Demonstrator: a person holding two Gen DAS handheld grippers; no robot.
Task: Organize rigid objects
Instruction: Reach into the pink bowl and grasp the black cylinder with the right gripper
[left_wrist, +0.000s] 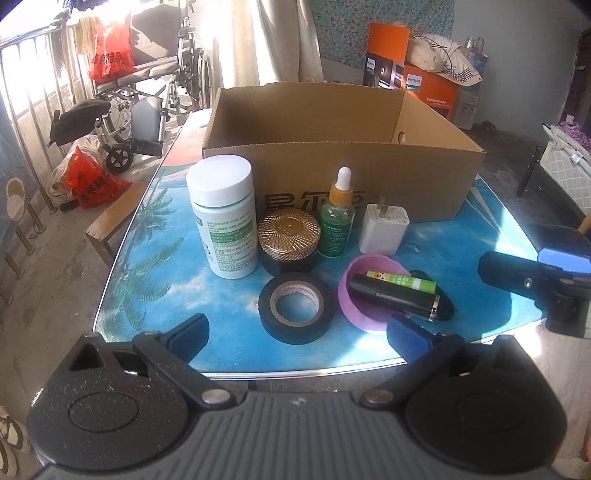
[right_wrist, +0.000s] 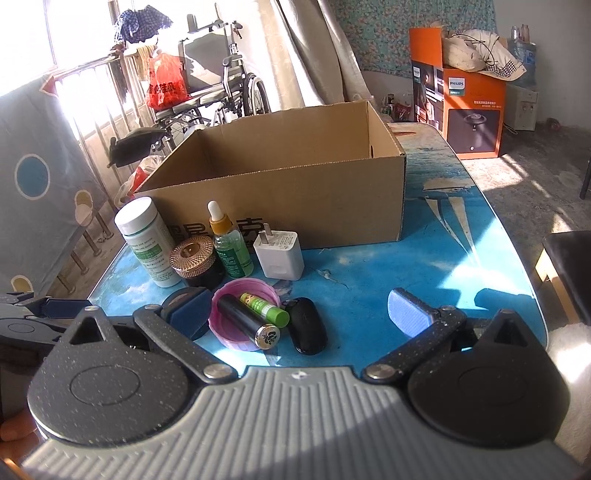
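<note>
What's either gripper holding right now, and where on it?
Nothing. The left tongs and right tongs are both open with nothing between them, short of the tape roll and pink lid.

The left claw (left_wrist: 297, 328) is spread wide — its two blue-padded fingers (left_wrist: 188, 334) stand well apart with nothing between them, reaching forward low over the near edge of the bench (left_wrist: 461, 251). The right claw (right_wrist: 295, 314) is likewise wide open and empty — its fingers (right_wrist: 408, 314) level above the bench. In the left wrist view the right claw sits off to the right side.
</note>
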